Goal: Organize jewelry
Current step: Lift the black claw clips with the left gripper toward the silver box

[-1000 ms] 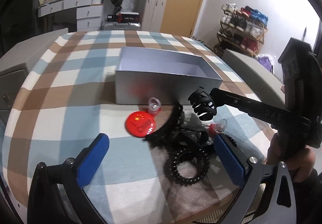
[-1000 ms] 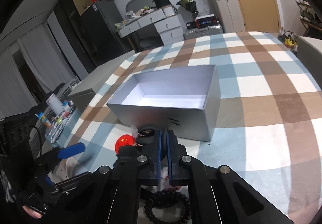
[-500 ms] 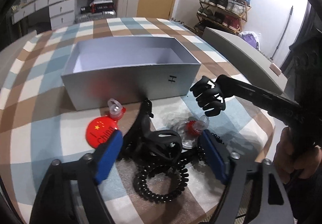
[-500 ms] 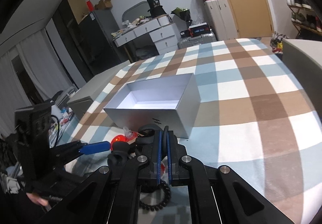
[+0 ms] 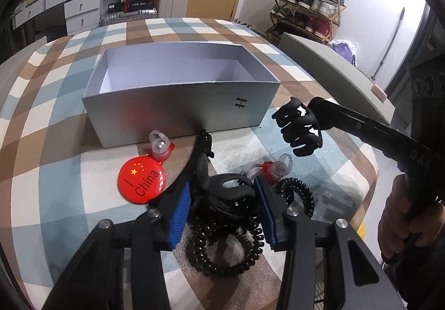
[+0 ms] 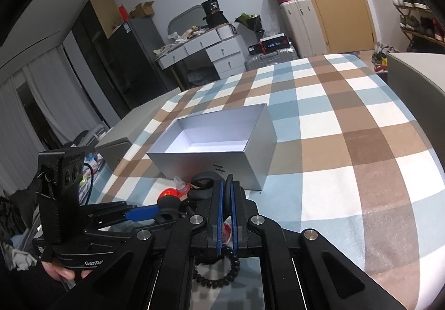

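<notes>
Checked blue-brown-white cloth on the bench (image 5: 55, 120); jewelry pile in front of one open silver-grey cardboard box (image 5: 178, 104).
Left hand-held gripper (image 5: 222, 207) has just been closing since a second ago, blue pads now flanking a black curved hair clip (image 5: 222, 187); contact unclear. Right hand-held gripper (image 6: 226, 215), unchanged, is clamped on one black claw clip (image 5: 300, 129), held up right of the box. Counted: two clear-and-red rings, one red round "I China" badge (image 5: 141, 179), one black coil hair tie (image 5: 222, 251).
</notes>
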